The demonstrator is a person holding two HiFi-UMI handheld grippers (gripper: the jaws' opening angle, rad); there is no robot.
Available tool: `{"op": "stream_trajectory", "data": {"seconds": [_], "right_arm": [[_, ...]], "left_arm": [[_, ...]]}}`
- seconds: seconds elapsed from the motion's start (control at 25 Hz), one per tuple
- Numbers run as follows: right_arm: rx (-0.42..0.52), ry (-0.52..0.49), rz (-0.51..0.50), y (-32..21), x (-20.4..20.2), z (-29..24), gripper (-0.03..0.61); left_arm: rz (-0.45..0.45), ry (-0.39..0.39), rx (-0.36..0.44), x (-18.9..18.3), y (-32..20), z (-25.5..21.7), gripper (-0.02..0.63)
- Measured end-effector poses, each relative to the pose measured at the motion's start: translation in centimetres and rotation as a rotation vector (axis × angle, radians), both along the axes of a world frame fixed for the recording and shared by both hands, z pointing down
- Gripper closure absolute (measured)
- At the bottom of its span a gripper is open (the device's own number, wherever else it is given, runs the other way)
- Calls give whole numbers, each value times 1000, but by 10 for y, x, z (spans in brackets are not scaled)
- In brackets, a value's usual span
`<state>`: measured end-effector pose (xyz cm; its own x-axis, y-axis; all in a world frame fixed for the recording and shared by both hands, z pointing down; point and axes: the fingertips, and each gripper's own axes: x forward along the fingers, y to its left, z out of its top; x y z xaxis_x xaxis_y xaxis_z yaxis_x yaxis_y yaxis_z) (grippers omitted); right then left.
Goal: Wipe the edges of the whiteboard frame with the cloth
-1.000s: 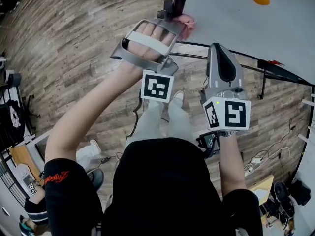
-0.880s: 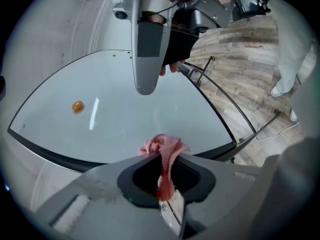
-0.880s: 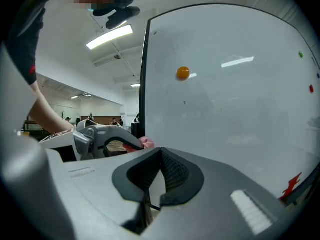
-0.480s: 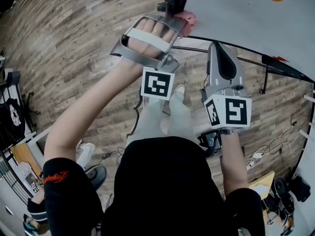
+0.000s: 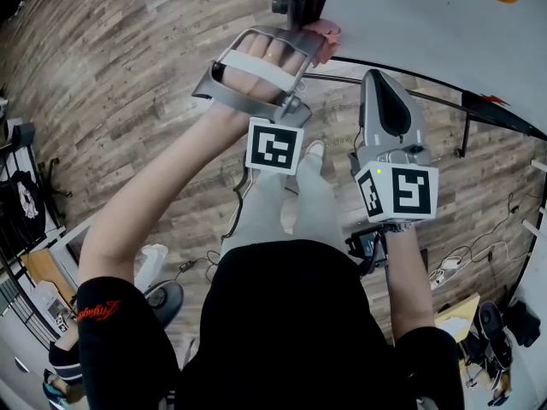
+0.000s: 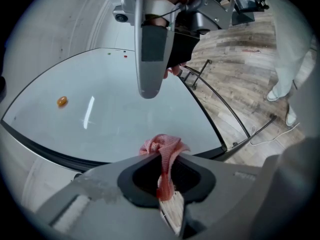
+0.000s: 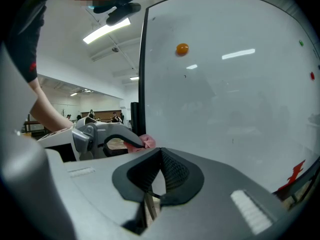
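Left gripper (image 6: pixel 164 196) pinches the cloth (image 6: pixel 162 149) thinly; dragging along the frame (image 7: pixel 143 59) might pull it free. Right gripper (image 7: pixel 150 196) sits closed, empty.

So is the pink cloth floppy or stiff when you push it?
Probably floppy: the pink cloth bunches and folds where the left tongs pinch it. Likely light too, since that small pinch holds it up.
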<state>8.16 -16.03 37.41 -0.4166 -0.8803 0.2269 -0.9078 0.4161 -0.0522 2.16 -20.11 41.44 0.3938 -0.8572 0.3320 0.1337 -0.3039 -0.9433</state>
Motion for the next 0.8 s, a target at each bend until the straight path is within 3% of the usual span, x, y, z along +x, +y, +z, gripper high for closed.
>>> {"op": "stream_trajectory", "data": {"seconds": [0.8], "right_arm": [[-55, -11, 17, -9, 10, 42, 577]], "left_arm": [[14, -17, -28, 4, -1, 47, 566]]}}
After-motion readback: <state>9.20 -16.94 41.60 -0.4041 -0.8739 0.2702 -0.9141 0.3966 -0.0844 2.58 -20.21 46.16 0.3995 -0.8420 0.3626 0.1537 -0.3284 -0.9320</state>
